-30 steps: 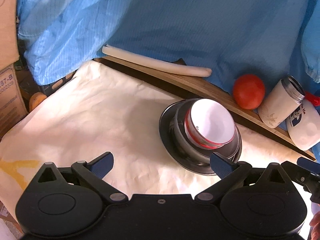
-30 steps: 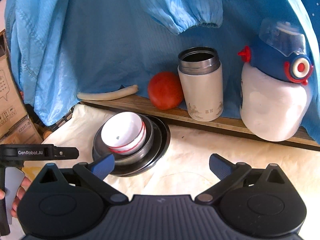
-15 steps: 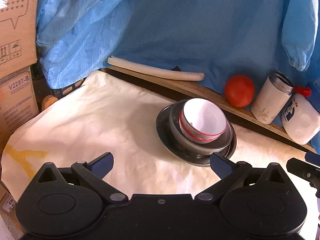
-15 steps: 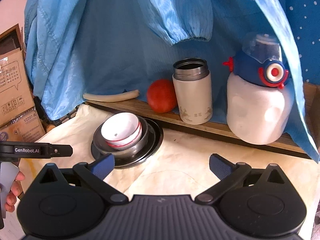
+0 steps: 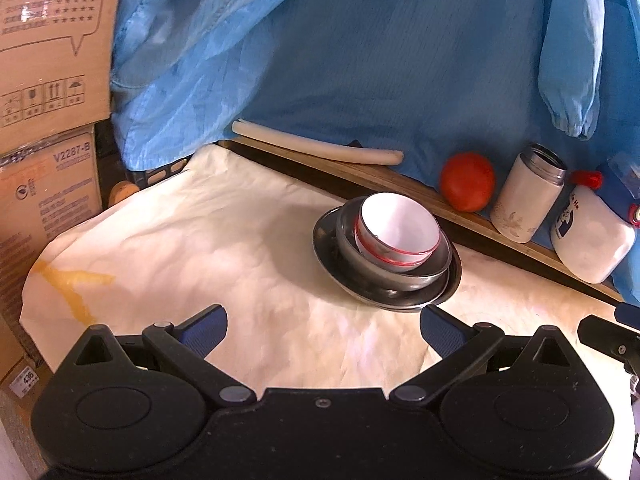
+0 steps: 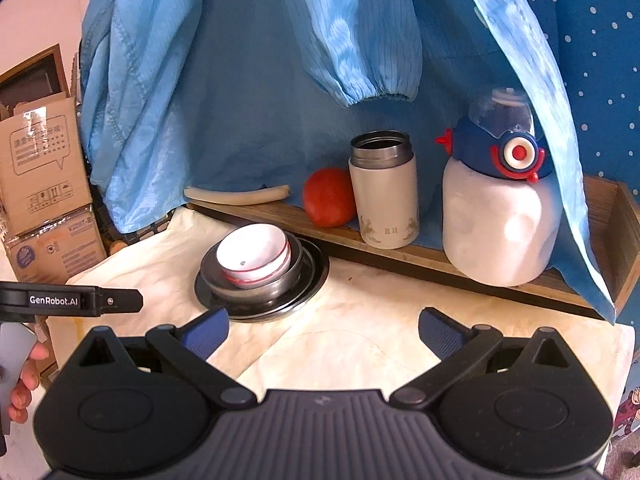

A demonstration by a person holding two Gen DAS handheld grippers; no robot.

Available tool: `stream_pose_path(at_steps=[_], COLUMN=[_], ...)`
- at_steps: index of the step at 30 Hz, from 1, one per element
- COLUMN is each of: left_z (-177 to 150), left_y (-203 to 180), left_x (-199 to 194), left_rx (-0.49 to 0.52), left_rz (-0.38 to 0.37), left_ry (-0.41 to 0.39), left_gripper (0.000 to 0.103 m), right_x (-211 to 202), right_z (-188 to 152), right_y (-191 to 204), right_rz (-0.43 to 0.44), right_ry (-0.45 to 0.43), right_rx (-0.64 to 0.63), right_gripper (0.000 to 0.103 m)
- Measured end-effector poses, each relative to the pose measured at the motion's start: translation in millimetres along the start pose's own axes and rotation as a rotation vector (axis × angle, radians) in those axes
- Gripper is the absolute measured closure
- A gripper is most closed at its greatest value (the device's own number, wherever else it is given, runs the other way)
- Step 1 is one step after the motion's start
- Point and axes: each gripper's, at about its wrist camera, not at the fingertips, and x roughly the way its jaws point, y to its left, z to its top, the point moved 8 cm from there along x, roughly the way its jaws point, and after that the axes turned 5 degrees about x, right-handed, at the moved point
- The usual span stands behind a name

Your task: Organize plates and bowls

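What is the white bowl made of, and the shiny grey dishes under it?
The white bowl looks like glazed ceramic, maybe melamine: smooth, opaque white with painted red rim lines. The grey bowl and the plate beneath look like stainless steel, dark and mirror-like, catching reflections.

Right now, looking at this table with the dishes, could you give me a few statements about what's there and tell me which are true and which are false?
1. The white bowl with a red stripe sits inside a metal bowl. True.
2. The metal bowl stands on bare cloth, with no plate under it. False: it rests on a metal plate.
3. The left gripper is clamped on the white bowl. False: it is open and holds nothing.
4. The tomato sits on the wooden ledge beside the steel-topped flask. True.
5. The flask has its lid on. False: its mouth is open.
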Motion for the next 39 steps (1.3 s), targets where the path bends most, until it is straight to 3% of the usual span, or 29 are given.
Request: stream_pose_path(at_steps=[20,39], left_z=[-30,-55], left_y=[-4,-5], left_x=[-34,-20], left_rx=[0.038,0.05], left_rz=[0.044,0.07], left_ry=[-0.072,-0.094], left_gripper=[0.001,0.001], right_x=[-21,-6], right_z=[-22,-46], right_y=[1,-10], right_rz=[0.043,0.043], right_ry=[-0.013,0.02], right_rx=[-0.005,-0.002], right_gripper=[0.0,0.0])
